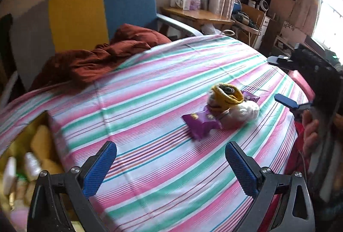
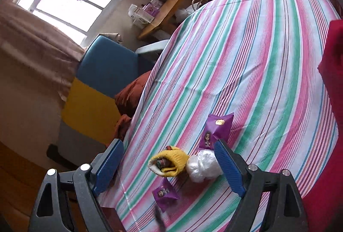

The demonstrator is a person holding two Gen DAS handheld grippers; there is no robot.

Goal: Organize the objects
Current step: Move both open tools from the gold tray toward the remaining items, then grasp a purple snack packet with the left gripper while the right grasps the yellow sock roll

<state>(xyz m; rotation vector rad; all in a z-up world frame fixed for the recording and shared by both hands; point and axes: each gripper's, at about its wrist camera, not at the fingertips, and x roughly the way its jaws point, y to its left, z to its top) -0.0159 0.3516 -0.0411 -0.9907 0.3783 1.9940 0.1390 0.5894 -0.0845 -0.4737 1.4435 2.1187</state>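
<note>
Item: rolled yellow knit sock [image 2: 169, 162], lying mid-sheet on the striped bedsheet [image 2: 246, 56], touching a crinkled white plastic bag [image 2: 200, 165], purple snack packets [image 2: 217, 130] alongside. Right gripper [image 2: 169, 167] hovering wide open, empty; left gripper [image 1: 171, 165] likewise. Step: approaching; next, probably descending and closing on the sock.

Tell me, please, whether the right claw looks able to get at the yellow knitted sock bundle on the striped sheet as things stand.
Probably yes. The right claw is open with the yellow knitted sock bundle between its fingers, nothing over it. The white plastic bag ball touches it and might get caught.
</note>
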